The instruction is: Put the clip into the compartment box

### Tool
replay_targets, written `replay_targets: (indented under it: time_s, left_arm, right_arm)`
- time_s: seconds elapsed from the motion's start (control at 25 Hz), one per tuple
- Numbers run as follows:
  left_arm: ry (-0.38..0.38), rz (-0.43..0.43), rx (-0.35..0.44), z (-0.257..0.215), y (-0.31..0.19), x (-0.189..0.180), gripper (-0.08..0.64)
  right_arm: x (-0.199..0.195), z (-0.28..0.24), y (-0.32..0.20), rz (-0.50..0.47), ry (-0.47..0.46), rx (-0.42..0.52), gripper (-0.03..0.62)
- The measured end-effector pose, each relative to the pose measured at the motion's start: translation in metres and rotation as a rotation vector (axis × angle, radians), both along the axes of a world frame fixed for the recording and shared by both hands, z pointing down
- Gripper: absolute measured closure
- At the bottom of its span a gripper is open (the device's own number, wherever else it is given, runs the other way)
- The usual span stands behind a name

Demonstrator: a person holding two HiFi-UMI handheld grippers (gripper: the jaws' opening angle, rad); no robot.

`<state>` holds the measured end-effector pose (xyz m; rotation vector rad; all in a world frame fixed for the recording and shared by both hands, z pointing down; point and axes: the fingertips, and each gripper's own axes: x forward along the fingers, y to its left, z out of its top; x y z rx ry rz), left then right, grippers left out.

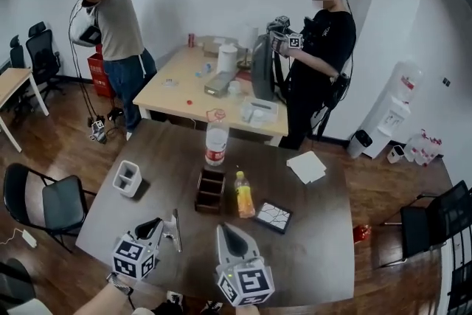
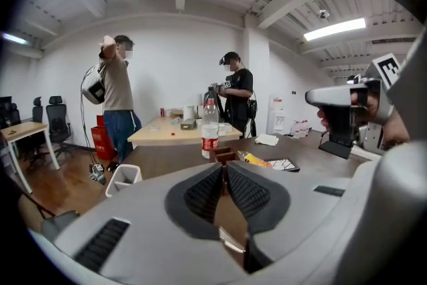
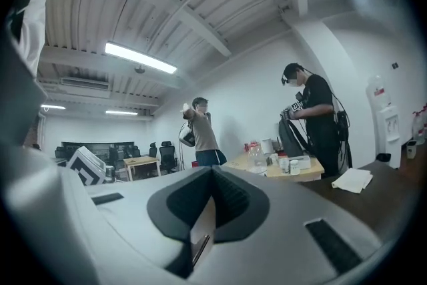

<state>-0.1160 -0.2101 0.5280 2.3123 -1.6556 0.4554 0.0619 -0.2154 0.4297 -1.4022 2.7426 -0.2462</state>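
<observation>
The left gripper [image 2: 225, 171] has its jaws parted by only a narrow slit, with nothing between the pads. The right gripper [image 3: 213, 177] has its jaws closed together and empty, and it points up toward the ceiling. Both hover over the near edge of the dark table [image 1: 317, 232], side by side. A thin grey sliver [image 1: 175, 231] shows just beside the left nose; it could be the clip or part of the claw, and I cannot tell which. No view shows the clip anywhere else. Straight ahead of the left jaws stands the brown compartment box [image 1: 210, 190], between a white holder [image 1: 127, 178] and a small yellow bottle [image 1: 244, 195], with a clear bottle [image 1: 215, 144] just behind it. The step in hand looks like getting hold of the clip. Open the left jaws wider first, pinch the clip squarely across the pads, then come in over the box from above, keeping clear of both bottles
</observation>
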Motion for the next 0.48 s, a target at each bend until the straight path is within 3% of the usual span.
replay_targets:
  time_s: [0.2, 0.48]
  left_arm:
    - [0.062, -0.058, -0.103, 0.056, -0.007, -0.025, 0.503]
    - [0.123, -0.107, -0.345, 0.138, -0.015, -0.033, 0.442]
  right_arm:
    - [-0.016, 0.029, -0.015, -0.022, 0.014, -0.06, 0.6]
    - [-0.026, 0.068, -0.036, -0.029, 0.029, -0.142, 0.6]
